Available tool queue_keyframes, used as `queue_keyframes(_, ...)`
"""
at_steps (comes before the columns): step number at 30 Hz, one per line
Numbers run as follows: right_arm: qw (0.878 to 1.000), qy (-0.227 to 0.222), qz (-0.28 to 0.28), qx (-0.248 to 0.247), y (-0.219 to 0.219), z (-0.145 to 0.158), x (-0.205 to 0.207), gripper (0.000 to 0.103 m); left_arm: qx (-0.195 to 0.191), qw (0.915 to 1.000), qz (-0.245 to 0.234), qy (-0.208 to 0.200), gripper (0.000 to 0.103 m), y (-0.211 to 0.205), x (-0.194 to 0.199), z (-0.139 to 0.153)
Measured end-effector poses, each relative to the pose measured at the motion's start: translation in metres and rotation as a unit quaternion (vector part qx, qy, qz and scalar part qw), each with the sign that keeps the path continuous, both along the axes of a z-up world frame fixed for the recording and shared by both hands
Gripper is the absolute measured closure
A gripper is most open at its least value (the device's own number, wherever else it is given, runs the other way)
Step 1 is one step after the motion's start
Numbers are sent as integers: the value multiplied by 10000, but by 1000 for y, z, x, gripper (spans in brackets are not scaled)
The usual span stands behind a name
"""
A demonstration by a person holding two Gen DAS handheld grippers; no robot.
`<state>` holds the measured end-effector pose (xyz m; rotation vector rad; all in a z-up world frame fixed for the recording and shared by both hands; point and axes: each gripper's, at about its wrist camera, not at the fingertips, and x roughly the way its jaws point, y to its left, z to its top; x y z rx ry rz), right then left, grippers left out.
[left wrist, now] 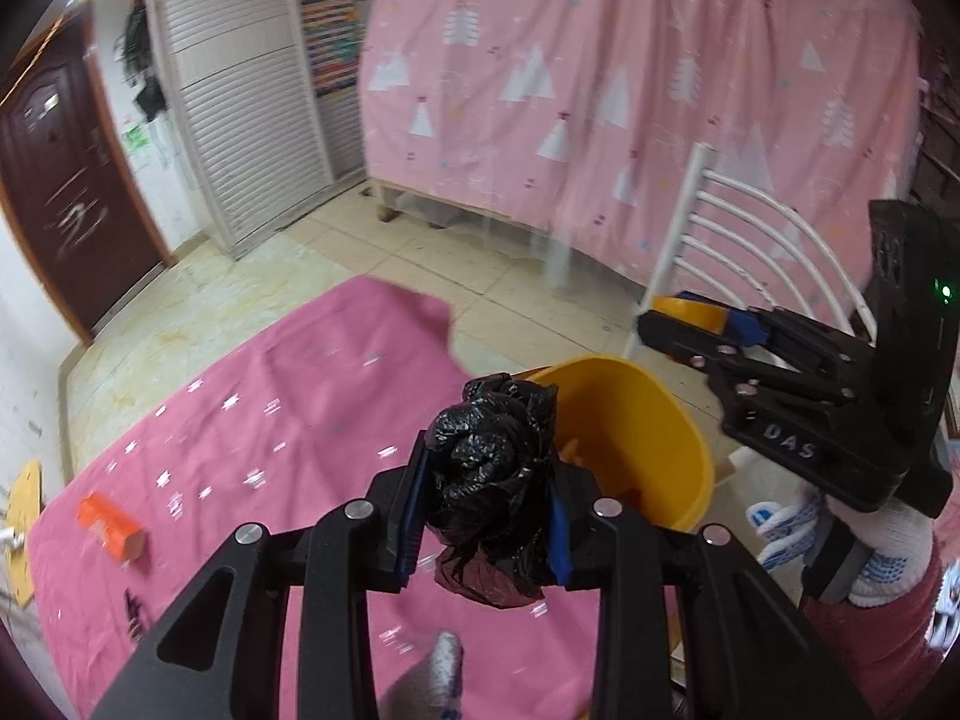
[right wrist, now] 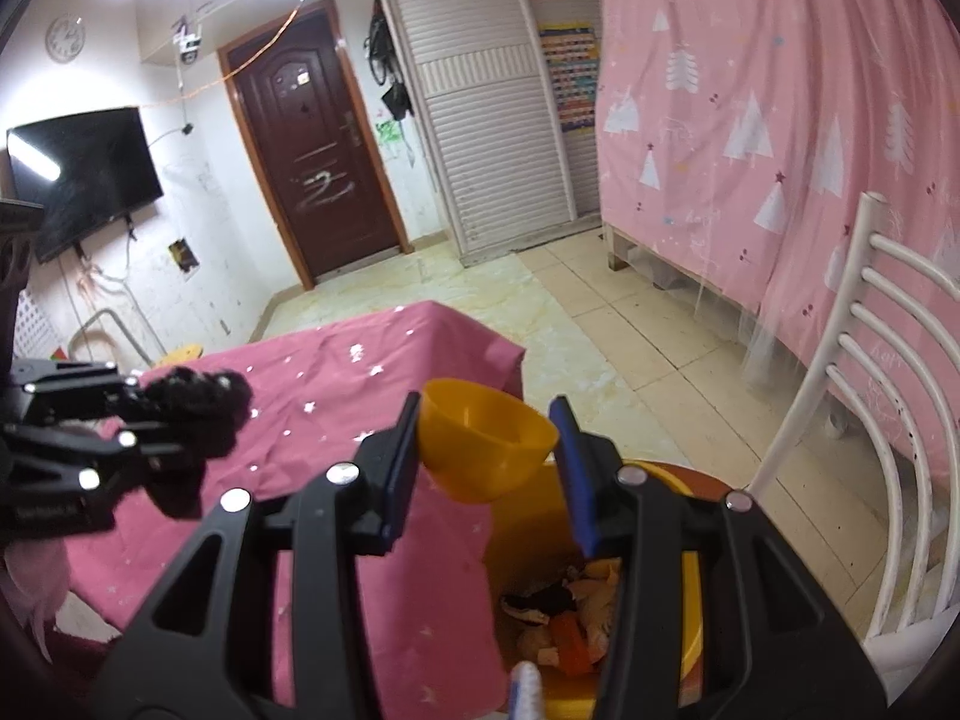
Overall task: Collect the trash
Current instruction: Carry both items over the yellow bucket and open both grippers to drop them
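Note:
My left gripper is shut on a crumpled black plastic bag, squeezed between its blue pads above the pink-clothed table. Just behind it to the right stands a yellow bin. Over that bin my right gripper is shut on a small yellow bowl. The bin's rim shows below it, with peels and scraps inside. In the right wrist view the left gripper and the black bag hang at the left. The left wrist view shows the right gripper in a gloved hand.
An orange block and a small dark item lie on the table's left part. A white slatted chair stands right of the bin. A pink curtained bed, tiled floor and a brown door lie beyond.

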<state>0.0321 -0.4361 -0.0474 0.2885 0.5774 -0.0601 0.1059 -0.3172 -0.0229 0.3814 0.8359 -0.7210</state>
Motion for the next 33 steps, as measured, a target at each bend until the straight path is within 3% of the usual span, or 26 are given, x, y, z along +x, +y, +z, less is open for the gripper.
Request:
queue_keyframes(13, 9981, -126, -448, 394, -48, -8, -16, 62, 214, 9971, -623, 372, 78, -84, -18, -23)
queue_keyframes(15, 9980, -123, -474, 411, -50, -9, -15, 62, 200, 9966, -649, 458, 74, -91, -15, -26)
queue_keyframes(16, 9977, -125, -498, 437, -52, -10, -16, 62, 201, 9965, -636, 496, 67, -93, -14, -28)
queue_keyframes(18, 9974, -124, -523, 472, -54, -10, -17, 62, 176, 9967, -597, 524, 50, -93, -12, -29)
queue_keyframes(20, 9971, -110, -545, 512, -56, -12, -18, 62, 144, 9970, -539, 531, 42, -90, -9, -30)
queue_keyframes(23, 9972, -54, -521, 539, -55, -15, -14, 59, 132, 9974, -386, 590, 41, -83, -1, -31)
queue_keyframes(25, 9973, -22, -475, 552, -53, -18, -12, 43, 86, 9977, -243, 621, 41, -73, 5, -29)
queue_keyframes(33, 9982, 74, -320, 497, -35, -18, -3, 42, -78, 9986, 82, 510, 41, -39, 19, -16)
